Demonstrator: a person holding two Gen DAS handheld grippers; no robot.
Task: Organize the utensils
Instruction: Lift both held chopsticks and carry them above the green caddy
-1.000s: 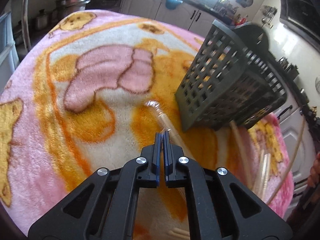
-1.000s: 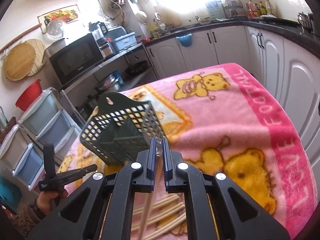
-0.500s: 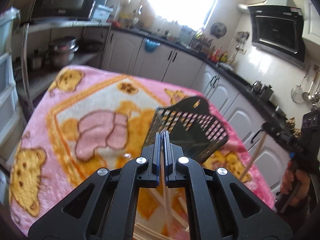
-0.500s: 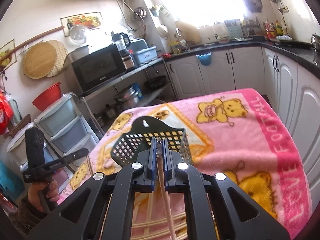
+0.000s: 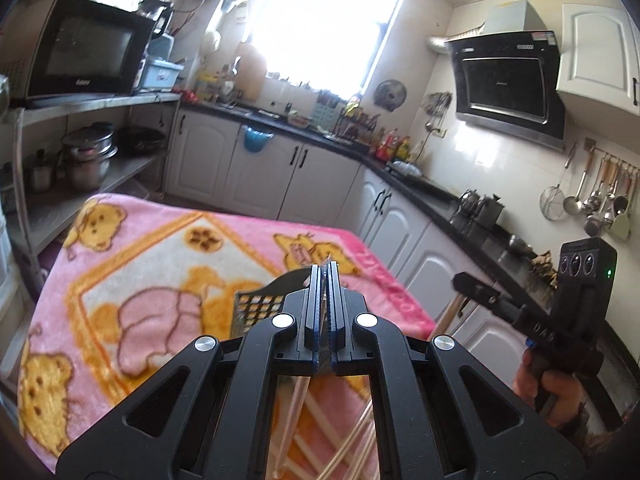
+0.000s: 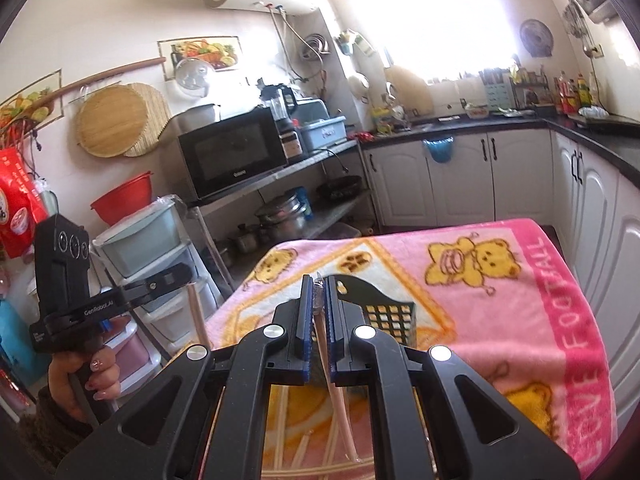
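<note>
Both grippers have risen since a second ago. Left gripper (image 5: pixel 325 276) is clamped on a wrapped chopstick (image 5: pixel 294 408) hanging over the pink blanket (image 5: pixel 160 248); the black basket (image 6: pixel 390 312) stands mid-blanket; right gripper (image 6: pixel 319 292) pinches another wrapped chopstick (image 6: pixel 340 408) above loose chopsticks (image 6: pixel 300 448) at the blanket's near edge.

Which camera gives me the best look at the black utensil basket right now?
The right wrist view. There the black utensil basket shows its arched back and lattice wall behind the right gripper. In the left wrist view the basket is mostly hidden behind the left gripper; only a corner of lattice shows.
</note>
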